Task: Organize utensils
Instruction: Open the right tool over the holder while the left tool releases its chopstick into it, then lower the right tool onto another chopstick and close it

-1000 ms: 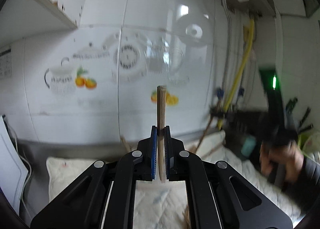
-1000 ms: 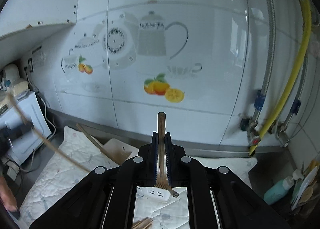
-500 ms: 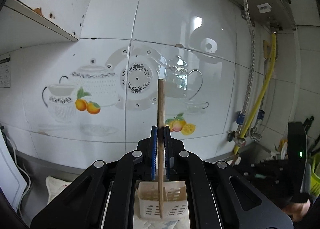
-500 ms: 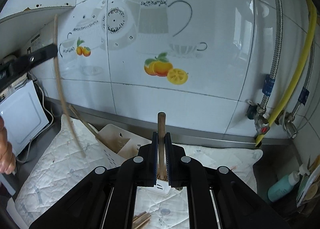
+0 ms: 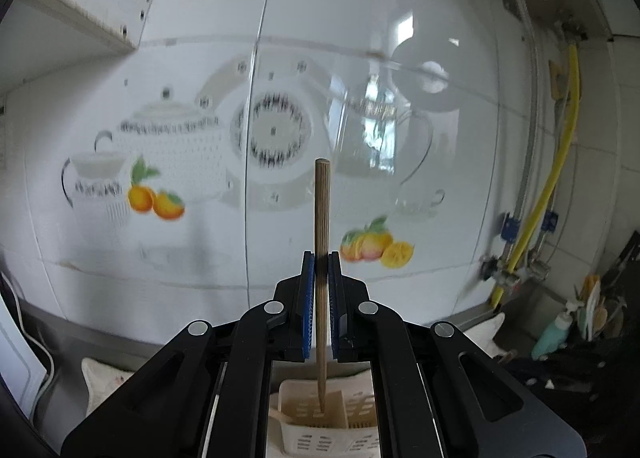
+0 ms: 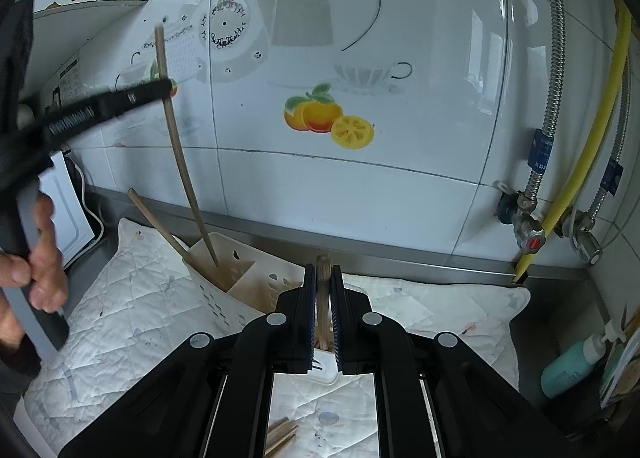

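My left gripper (image 5: 320, 258) is shut on a wooden chopstick (image 5: 321, 210) held upright, its tip down inside the white slotted utensil holder (image 5: 348, 410). In the right wrist view the same chopstick (image 6: 180, 154) reaches into the holder's (image 6: 244, 290) left compartment, beside another wooden stick (image 6: 156, 220) that leans out of it. My right gripper (image 6: 322, 272) is shut on a wooden utensil handle (image 6: 323, 278), just right of and near the holder. Loose wooden sticks (image 6: 282, 436) lie on the quilted mat (image 6: 132, 298) below.
A tiled wall with teapot and fruit decals stands close behind. A yellow hose (image 6: 588, 138) and valves (image 6: 528, 234) are at right. A teal bottle (image 6: 572, 364) sits at far right. A white appliance (image 6: 66, 210) and a cable are at left.
My left gripper has swung round and lowered the chopstick until its tip is in the holder. My right gripper has moved forward and down towards the holder, still gripping its utensil.
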`<action>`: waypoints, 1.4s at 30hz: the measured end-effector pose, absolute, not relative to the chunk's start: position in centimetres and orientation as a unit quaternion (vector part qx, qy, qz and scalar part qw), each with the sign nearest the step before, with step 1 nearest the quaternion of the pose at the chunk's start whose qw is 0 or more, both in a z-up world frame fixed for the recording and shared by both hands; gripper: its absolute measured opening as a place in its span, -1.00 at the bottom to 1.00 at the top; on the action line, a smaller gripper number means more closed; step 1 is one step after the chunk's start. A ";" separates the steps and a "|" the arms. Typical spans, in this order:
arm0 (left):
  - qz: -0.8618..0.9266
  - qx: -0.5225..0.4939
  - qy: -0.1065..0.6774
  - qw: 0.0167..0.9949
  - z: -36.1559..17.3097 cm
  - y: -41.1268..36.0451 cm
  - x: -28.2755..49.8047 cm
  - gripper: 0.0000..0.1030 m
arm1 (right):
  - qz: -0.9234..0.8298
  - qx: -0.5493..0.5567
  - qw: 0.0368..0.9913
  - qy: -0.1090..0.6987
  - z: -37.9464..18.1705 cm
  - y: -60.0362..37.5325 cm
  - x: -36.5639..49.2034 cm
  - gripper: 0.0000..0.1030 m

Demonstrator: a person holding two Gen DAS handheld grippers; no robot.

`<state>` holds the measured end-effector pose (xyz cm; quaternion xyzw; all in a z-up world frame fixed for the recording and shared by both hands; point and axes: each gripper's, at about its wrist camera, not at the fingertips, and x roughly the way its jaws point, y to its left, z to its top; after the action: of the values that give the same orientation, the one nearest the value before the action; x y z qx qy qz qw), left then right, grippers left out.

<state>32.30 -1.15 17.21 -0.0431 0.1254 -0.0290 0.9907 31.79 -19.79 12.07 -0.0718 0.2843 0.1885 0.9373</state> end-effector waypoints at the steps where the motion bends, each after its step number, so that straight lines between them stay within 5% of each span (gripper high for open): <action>1: -0.028 -0.045 0.131 0.990 16.8 -1.0 32.5 -0.90 | 0.186 -0.075 0.938 0.283 12.1 -19.7 31.7 -0.81; 5: -0.031 -0.053 0.148 0.987 15.7 -0.3 32.9 -0.88 | 0.184 -0.079 0.943 0.266 12.6 -19.8 30.5 -0.44; 9: -0.034 -0.054 0.153 0.986 15.9 -0.2 32.2 -0.88 | 0.184 -0.074 0.948 0.247 13.9 -20.1 28.5 -0.30; 25: -0.060 -0.021 0.150 0.987 16.7 -1.2 20.0 -0.23 | 0.218 -0.061 0.938 0.261 9.2 -22.6 14.8 -0.30; 42: -0.050 -0.073 0.230 0.969 6.1 0.9 9.6 -0.13 | 0.239 -0.042 0.895 0.375 -4.7 -21.1 7.3 -0.62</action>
<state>9.63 0.90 6.13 -0.0727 0.2295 -0.0501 0.9693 7.27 -21.15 -4.67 -0.0423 0.3749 0.2388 0.8948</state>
